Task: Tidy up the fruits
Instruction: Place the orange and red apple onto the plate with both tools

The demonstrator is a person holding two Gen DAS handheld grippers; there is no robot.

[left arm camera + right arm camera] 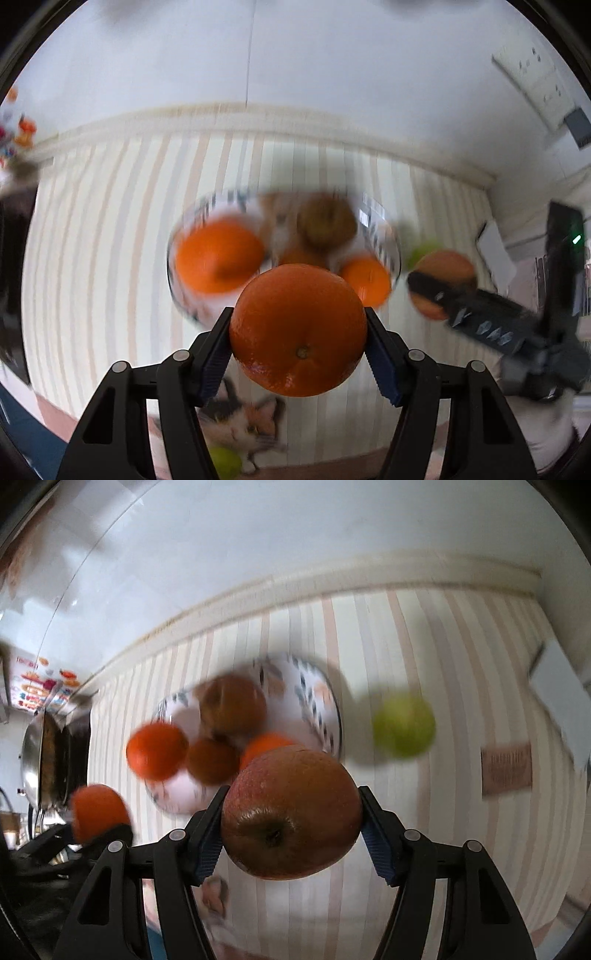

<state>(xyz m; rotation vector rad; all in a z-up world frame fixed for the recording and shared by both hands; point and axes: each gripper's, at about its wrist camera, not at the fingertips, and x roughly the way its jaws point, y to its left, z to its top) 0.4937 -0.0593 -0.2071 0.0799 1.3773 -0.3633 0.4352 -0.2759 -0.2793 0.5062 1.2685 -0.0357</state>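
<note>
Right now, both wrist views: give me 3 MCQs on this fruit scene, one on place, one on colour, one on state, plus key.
1. Where does the green fruit lie?
A. in the bowl
B. on the striped cloth beside the bowl
C. in a gripper

2. What colour is the fruit in the left hand-held gripper?
A. orange
B. green
C. purple

3. What is the state of the right hand-held gripper?
A. open and empty
B. shut on a green fruit
C. shut on an apple

Key:
1 B: it sits on the striped cloth, clear of the bowl rim.
2 A: the orange between its pads is bright orange, with its stem scar showing.
3 C: both pads press on the sides of the reddish-brown apple.
</note>
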